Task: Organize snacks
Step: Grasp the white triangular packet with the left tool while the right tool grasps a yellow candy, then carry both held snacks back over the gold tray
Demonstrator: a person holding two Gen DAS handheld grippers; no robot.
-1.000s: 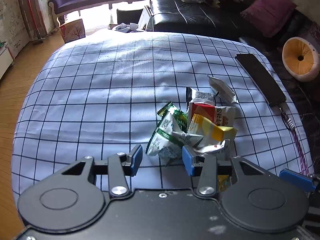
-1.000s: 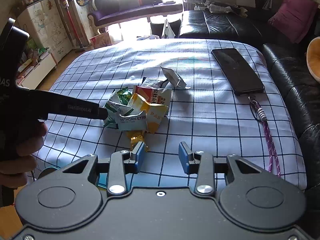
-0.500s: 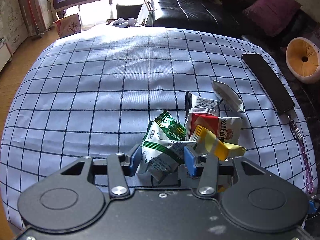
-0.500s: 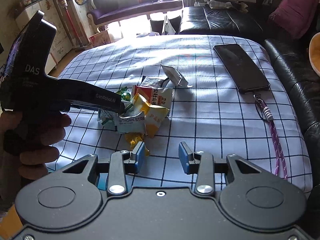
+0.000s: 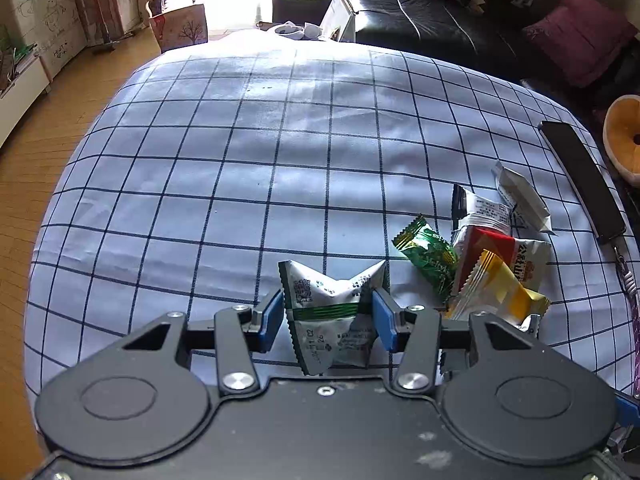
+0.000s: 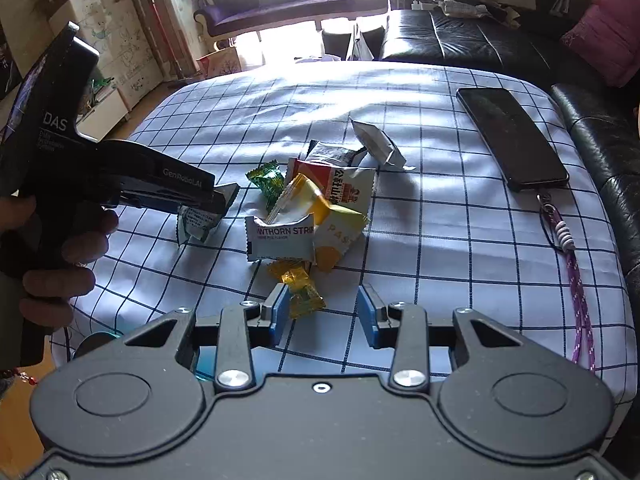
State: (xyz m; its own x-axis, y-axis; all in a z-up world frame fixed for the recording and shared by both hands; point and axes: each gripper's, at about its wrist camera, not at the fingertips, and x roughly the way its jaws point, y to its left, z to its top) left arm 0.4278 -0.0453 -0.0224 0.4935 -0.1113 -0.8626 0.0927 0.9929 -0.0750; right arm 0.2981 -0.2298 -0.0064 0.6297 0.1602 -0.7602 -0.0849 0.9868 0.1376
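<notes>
Living-room setting: checked blue-and-white cloth [image 5: 240, 184] over a table, black leather sofa [image 5: 432, 20] along the upper right, wood floor [image 5: 28, 152] at left.

Left wrist view: left gripper [image 5: 326, 318] at lower centre, jaws pinching a white packet with a green band [image 5: 328, 312]. Both blue pads press on the packet's sides and it is creased between them. The jaws have just been opening wider, packet between them all the while. It sits left of the snack pile and apart from it.

Pile, right of centre in the same view: green foil packet [image 5: 428, 256], red-and-white packet [image 5: 504, 256], yellow packet [image 5: 504, 292], black-and-white packet [image 5: 476, 212], all overlapping; a silver-white packet [image 5: 520, 200] just behind them. Black phone [image 5: 580, 176] near the right edge, with a purple strap [image 5: 634, 312] trailing below it.

Right wrist view: right gripper [image 6: 322, 314] at lower centre, jaws spread, nothing between the pads. A gold-wrapped candy [image 6: 298, 288] lies just beside the left pad (contact cannot be told). Above it a white bar packet marked "HAWTHORN STRIP" (first letters cut off) [image 6: 280, 238] leans against the pile. At left, a hand [image 6: 56, 248] grips the left gripper's black handle.
</notes>
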